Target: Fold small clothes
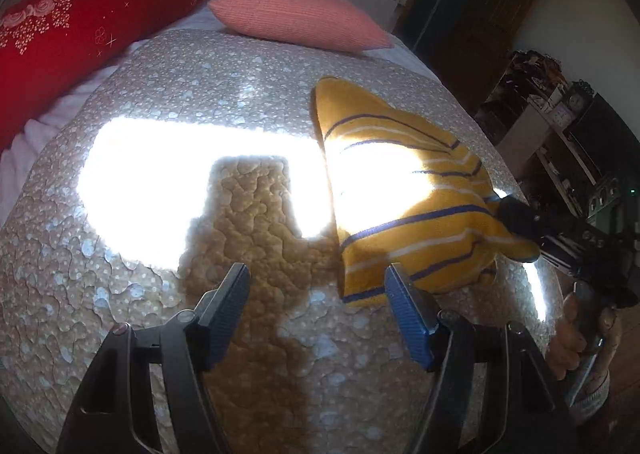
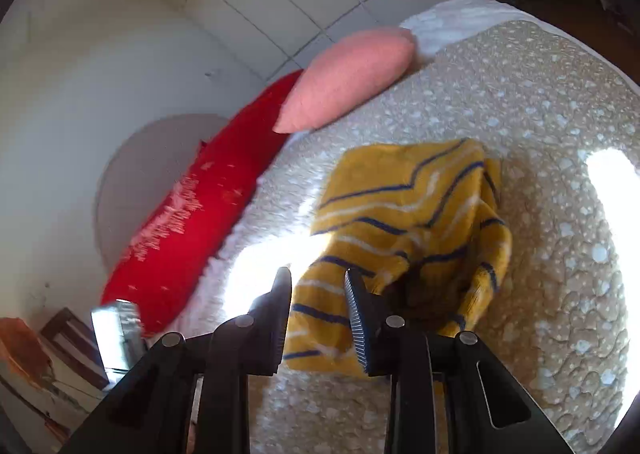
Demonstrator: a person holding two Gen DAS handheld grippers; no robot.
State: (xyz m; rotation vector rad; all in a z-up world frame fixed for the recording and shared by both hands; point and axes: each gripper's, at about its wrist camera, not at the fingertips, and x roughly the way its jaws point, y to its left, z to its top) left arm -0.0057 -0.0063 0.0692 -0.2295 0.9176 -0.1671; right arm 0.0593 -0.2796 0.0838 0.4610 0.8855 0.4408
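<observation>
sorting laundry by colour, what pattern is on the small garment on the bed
Mustard yellow garment with thin navy and white stripes; clearest in the right wrist view.

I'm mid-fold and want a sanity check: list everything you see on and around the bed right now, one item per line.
Striped garment: one, mustard yellow with navy and white stripes, bunched on the quilt.
Quilt: one, beige with pale blue-white spots, covering the bed, sunlit patch across it.
Pink pillow: one, salmon pink, at the far end of the bed.
Red pillow: one, red with white floral print, beside the pink pillow along the bed's edge.
White sheet: one, showing past the quilt's edge near the pillows.
Shelf unit: one, dark, cluttered, beside the bed.
Left gripper: fingers open, empty, over the quilt beside the garment.
Right gripper: fingers apart at the garment's near edge; grip unclear.
</observation>
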